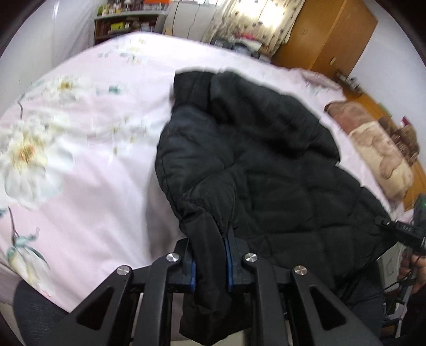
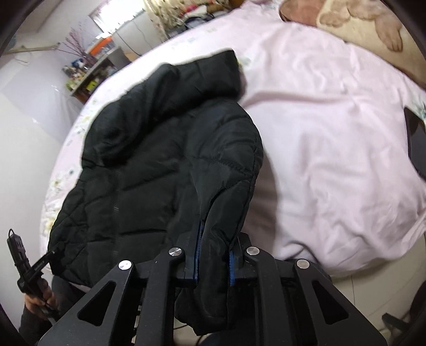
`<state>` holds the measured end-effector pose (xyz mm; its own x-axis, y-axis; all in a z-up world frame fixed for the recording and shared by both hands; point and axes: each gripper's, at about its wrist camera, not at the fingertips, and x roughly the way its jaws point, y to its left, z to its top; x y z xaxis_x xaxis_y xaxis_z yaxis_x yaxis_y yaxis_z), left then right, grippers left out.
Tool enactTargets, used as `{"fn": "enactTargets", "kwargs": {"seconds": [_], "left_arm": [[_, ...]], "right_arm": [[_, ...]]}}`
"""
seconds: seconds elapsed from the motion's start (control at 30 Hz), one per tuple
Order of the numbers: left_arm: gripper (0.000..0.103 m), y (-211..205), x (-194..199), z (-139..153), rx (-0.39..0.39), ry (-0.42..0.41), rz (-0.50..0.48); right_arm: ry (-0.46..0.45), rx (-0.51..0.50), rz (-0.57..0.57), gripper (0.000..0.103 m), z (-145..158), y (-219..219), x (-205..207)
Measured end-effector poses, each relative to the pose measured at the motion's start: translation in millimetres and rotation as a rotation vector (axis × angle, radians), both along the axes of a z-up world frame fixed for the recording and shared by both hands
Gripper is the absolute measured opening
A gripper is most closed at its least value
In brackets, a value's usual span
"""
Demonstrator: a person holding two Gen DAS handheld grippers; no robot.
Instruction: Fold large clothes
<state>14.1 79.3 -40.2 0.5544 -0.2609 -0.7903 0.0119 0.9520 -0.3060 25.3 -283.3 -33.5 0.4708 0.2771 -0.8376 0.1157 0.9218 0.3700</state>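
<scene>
A black quilted puffer jacket (image 1: 266, 165) lies on the pink floral bed (image 1: 87, 159), its hood end toward the far side. My left gripper (image 1: 209, 250) is shut on a fold of the jacket's near left edge, and cloth hangs down between the blue pads. In the right wrist view the same jacket (image 2: 149, 159) fills the left half of the frame over the bed (image 2: 332, 133). My right gripper (image 2: 214, 247) is shut on a bunched fold at the jacket's near right edge. Both grippers hold the near edge at the bed's front.
A beige and pink pillow (image 1: 378, 151) lies at the bed's right, also in the right wrist view (image 2: 359, 24). A dark flat device (image 2: 416, 143) lies on the bed at far right. A wooden wardrobe (image 1: 327, 34) and a cluttered shelf (image 1: 125, 24) stand behind the bed.
</scene>
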Motion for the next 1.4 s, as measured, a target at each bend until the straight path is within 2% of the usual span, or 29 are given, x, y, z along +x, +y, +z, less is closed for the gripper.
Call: {"fn": "enactTargets", "kwargs": {"seconds": [0.23, 0.47, 0.63, 1.0, 1.2, 1.4], "left_arm": [[0.015, 22, -13, 54, -0.066, -0.123, 0.011], [0.015, 32, -24, 65, -0.117, -0.14, 0.024], [0.015, 33, -24, 70, -0.133, -0.149, 0.027], [0.015, 39, -45, 102, -0.196, -0.24, 0.029], [0.015, 45, -26, 104, -0.232, -0.241, 0.059], [0.015, 60, 17, 110, -0.255, -0.247, 0.124]], "right_arm": [[-0.086, 0.04, 0.015, 0.014, 39, 0, -13], [-0.116, 0.145, -0.035, 0.014, 51, -20, -39], [-0.133, 0.158, -0.045, 0.014, 58, -18, -35], [-0.245, 0.181, -0.074, 0.014, 91, -26, -44], [-0.268, 0.222, -0.106, 0.014, 98, -32, -30], [-0.298, 0.274, -0.143, 0.014, 103, -43, 11]]}}
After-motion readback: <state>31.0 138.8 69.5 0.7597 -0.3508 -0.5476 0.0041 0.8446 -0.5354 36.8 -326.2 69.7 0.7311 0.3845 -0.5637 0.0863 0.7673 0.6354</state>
